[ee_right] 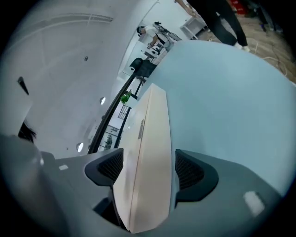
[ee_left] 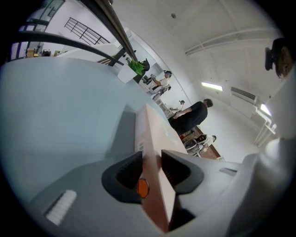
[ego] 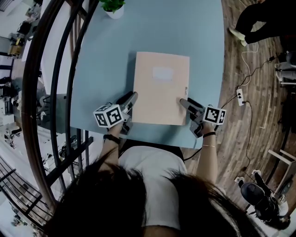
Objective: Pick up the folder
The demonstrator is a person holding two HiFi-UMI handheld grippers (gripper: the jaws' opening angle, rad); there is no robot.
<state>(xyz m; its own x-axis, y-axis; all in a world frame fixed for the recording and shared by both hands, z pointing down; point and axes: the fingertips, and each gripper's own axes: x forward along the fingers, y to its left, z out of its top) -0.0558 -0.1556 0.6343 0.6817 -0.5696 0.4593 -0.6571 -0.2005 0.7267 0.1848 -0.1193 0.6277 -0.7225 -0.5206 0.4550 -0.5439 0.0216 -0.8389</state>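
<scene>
A beige folder (ego: 161, 88) with a pale label lies on the light blue table (ego: 101, 55), close to its front edge. My left gripper (ego: 132, 96) is at the folder's near-left corner. In the left gripper view the folder (ee_left: 152, 139) runs edge-on between the dark pads (ee_left: 127, 172), which press on it. My right gripper (ego: 182, 101) is at the near-right corner. In the right gripper view the folder (ee_right: 148, 148) sits between the widely spread jaws, whose pads (ee_right: 189, 172) do not squeeze it.
A potted green plant (ego: 113, 7) stands at the table's far edge. A dark curved railing (ego: 60, 69) runs along the left. On the wooden floor to the right lie a power strip (ego: 240, 96) and cables. Another person (ego: 259, 18) stands beyond the table's far right corner.
</scene>
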